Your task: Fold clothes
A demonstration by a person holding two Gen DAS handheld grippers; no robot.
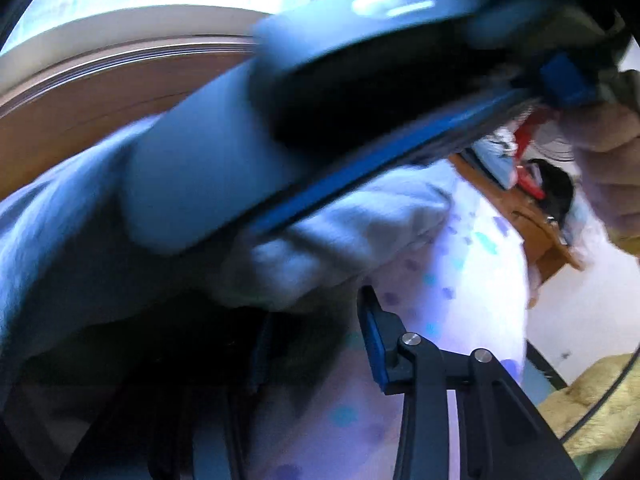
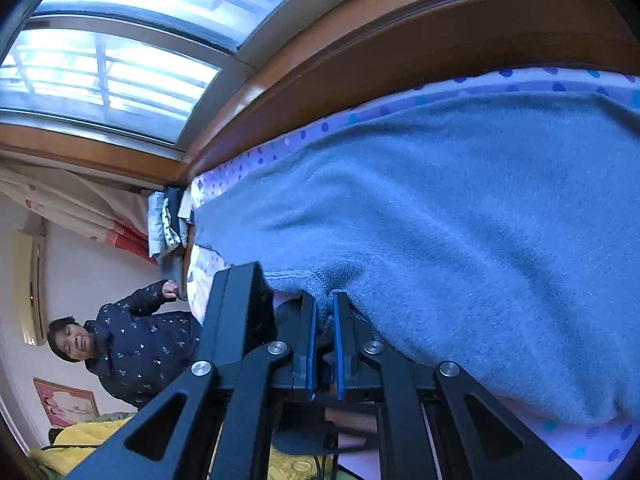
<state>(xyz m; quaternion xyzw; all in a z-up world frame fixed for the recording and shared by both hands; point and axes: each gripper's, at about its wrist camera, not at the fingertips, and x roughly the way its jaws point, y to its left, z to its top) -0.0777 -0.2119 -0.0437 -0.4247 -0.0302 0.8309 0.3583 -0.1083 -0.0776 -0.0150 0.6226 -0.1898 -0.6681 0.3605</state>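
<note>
Blue fleece garment (image 2: 460, 216) on polka-dot bedsheet (image 2: 256, 156)

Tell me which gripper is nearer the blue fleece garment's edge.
Right. The right gripper is pinching the blue fleece garment at its edge; the left gripper is beside it, jaws apart.
</note>
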